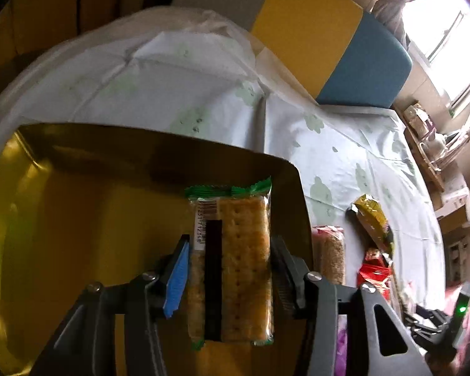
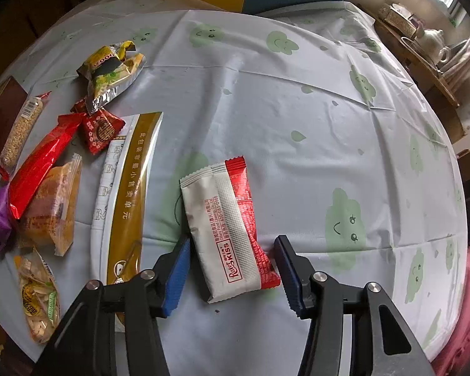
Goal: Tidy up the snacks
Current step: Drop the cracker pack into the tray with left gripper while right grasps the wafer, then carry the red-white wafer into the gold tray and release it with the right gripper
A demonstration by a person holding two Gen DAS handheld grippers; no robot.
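In the left wrist view my left gripper (image 1: 230, 269) is shut on a cracker packet (image 1: 235, 269) with green ends, held over the right part of a gold tray (image 1: 78, 219). In the right wrist view my right gripper (image 2: 233, 269) is open, its jaws on either side of a red and white Ratel Kiss packet (image 2: 228, 232) that lies on the tablecloth; the fingers do not touch it. A pile of snack packets (image 2: 47, 172) lies to the left.
A long gold and white packet (image 2: 125, 194) lies just left of my right gripper. A table with a cloud-print cloth (image 2: 329, 125) holds everything. More snacks (image 1: 369, 219) lie right of the tray. A yellow and blue chair (image 1: 344, 56) stands behind the table.
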